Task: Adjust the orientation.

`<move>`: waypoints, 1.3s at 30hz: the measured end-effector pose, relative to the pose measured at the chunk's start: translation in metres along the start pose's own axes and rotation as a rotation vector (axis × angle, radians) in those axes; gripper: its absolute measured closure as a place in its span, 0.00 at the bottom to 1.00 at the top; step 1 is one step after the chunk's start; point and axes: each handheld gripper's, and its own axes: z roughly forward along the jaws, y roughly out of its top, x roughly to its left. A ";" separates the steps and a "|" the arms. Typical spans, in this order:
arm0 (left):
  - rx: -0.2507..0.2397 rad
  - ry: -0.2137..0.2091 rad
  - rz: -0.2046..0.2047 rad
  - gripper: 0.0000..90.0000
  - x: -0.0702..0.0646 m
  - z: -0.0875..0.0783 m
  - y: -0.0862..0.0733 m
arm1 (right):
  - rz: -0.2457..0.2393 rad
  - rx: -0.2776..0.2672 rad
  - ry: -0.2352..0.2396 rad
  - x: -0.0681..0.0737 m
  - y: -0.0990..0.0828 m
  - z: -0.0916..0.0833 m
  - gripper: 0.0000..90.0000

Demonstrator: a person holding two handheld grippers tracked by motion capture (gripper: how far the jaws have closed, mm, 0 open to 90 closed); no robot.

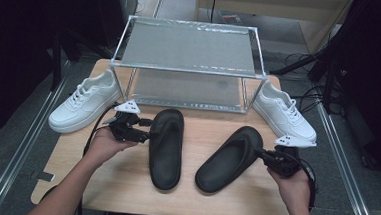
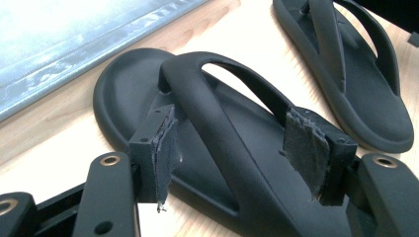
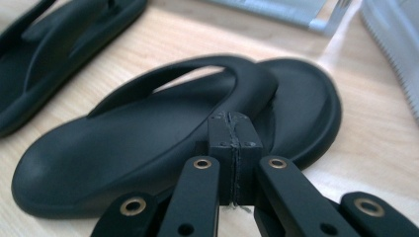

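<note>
A: Two black sandals on the table, in front of the wire shelf rack (image 1: 188,62). The left sandal (image 1: 166,147) lies lengthways, toe towards the rack; the right sandal (image 1: 231,159) is angled, toe up and to the right.

B: The left gripper (image 2: 242,148) has its fingers wide apart, straddling the strap (image 2: 217,106) without pressing it.

A: And the right gripper (image 3: 232,148)?

B: Fingers pressed together, seemingly empty, its tip against the right sandal's strap, by the toe end.

A: These look like soft, light foam, slightly grippy. The strap arch seems the natural handle; the sole would flex.

B: White sneakers (image 1: 84,103) wait at either side.
</note>
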 end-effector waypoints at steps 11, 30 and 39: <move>0.010 -0.017 0.021 0.43 0.000 0.008 0.005 | -0.027 0.079 0.023 0.014 -0.008 0.011 1.00; 0.008 0.006 0.006 0.42 0.002 0.001 -0.001 | -0.054 0.113 0.051 0.013 0.003 0.032 1.00; 0.018 0.013 -0.003 0.42 0.003 -0.001 -0.005 | -0.086 0.115 0.050 0.013 0.011 0.041 1.00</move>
